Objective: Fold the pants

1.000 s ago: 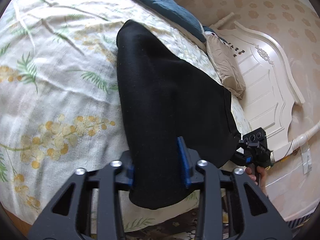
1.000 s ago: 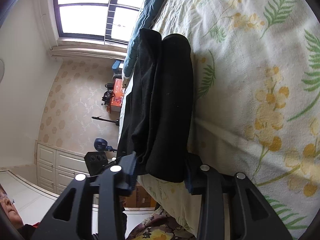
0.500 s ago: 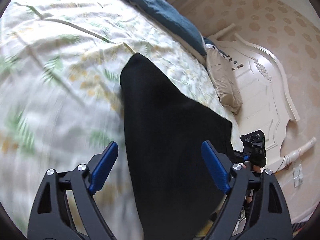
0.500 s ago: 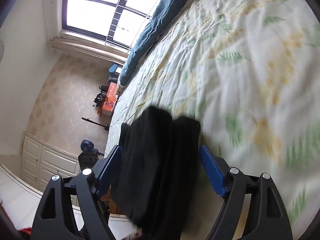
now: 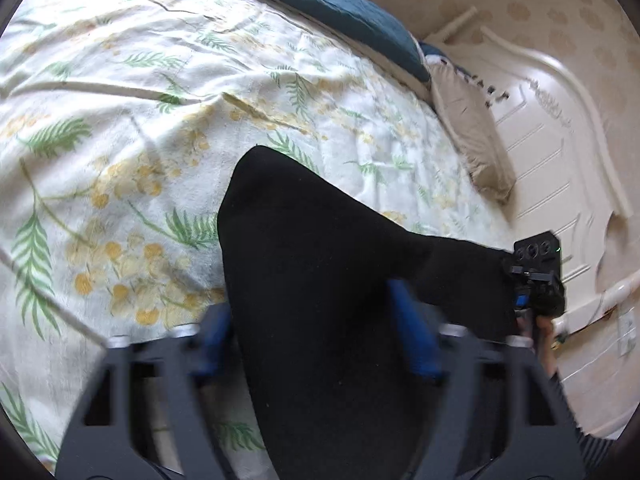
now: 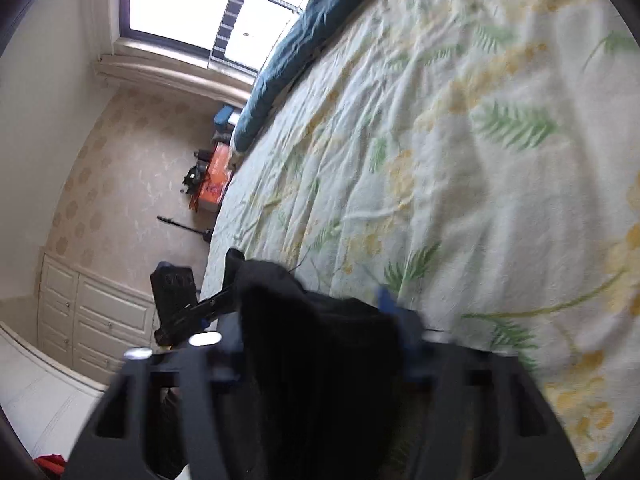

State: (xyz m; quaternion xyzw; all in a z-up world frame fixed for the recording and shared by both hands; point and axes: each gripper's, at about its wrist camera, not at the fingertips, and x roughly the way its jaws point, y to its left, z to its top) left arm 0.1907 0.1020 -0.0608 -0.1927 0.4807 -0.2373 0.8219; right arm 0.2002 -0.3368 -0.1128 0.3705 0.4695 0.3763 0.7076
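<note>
The black pants (image 5: 320, 264) lie folded on the flowered bedspread (image 5: 140, 128), narrow end pointing away. My left gripper (image 5: 316, 340) has its blue pads on either side of the near end of the pants, narrowed around the cloth; the image is blurred. My right gripper (image 6: 320, 340) holds the other near end of the black pants (image 6: 316, 344) between its blue pads, also blurred. The right gripper also shows in the left wrist view (image 5: 536, 280), at the pants' right corner by the bed edge.
A dark blue blanket (image 5: 340, 4) lies along the far side of the bed. A beige pillow (image 5: 468, 136) rests by the white headboard (image 5: 560, 140). White cabinets (image 6: 92, 320) and an orange box (image 6: 214, 178) stand beyond the bed edge.
Both grippers were shut on the pants, opened wide half a second ago, and have now narrowed around the near ends of the pants again, lower and closer to the cloth.
</note>
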